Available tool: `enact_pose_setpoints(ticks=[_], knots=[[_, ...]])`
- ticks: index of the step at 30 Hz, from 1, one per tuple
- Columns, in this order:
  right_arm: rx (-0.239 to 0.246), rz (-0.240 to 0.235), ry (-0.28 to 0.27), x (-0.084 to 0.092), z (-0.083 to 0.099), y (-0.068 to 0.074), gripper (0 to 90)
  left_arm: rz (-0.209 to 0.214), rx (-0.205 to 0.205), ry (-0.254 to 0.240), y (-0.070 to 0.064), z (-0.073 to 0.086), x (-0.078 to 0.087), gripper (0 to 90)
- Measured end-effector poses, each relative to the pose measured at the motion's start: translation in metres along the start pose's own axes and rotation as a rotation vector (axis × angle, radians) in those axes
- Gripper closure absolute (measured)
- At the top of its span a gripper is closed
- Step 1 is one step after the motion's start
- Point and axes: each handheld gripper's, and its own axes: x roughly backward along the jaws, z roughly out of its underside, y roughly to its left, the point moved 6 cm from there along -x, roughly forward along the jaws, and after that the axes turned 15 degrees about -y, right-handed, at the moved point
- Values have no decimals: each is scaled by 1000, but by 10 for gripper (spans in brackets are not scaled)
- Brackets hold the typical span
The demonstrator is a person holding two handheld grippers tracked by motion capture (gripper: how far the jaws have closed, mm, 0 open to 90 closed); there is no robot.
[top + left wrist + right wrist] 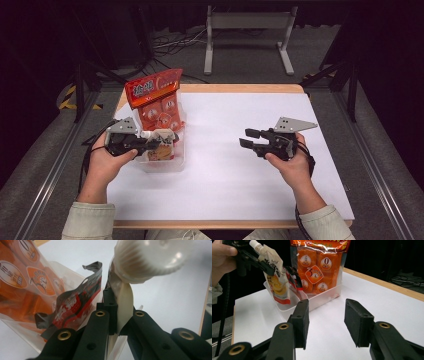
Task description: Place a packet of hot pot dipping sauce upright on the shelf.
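My left gripper (167, 141) is shut on the neck of a cream spouted pouch (161, 149), just below its white screw cap (147, 257). The pouch (125, 302) hangs in the clear plastic bin (165, 165) at the table's left. In that bin a tall orange snack bag (157, 100) stands upright, and a dark red packet (75, 305) leans beside it. My right gripper (248, 138) hovers over the white table to the right of the bin and points toward it. Its jaws are open with nothing between them (327, 320). From there the pouch (278, 282) dangles in front of the orange bag (319, 267).
A white sheet (235, 180) covers the wooden table, bare between the bin and my right hand. The table's far edge (240, 88) runs behind the bin. A metal stand (248, 37) and cables lie on the floor beyond.
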Motion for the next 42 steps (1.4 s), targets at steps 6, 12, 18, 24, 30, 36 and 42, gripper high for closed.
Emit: enact_pose_setpoints(ticks=[6, 12, 18, 24, 30, 36, 42], knots=[[-2, -2, 1, 0, 0, 0, 558, 8, 18, 9, 4, 7, -3, 883], [-2, -1, 4, 0, 1, -1, 556, 9, 29, 37, 7, 14, -5, 881], [-4, -1, 4, -1, 1, 0, 552, 13, 43, 45, 10, 20, -6, 879], [-3, -4, 5, -1, 1, 0, 549, 8, 58, 55, 12, 23, -3, 866], [-3, -5, 5, -1, 1, 0, 547, -8, 80, 76, 14, 28, 2, 864], [-4, -3, 3, -1, 1, -1, 547, -27, 80, 91, 16, 31, 4, 843], [0, -3, 5, -1, 1, -2, 544, -40, 81, 53, 16, 28, 7, 769]])
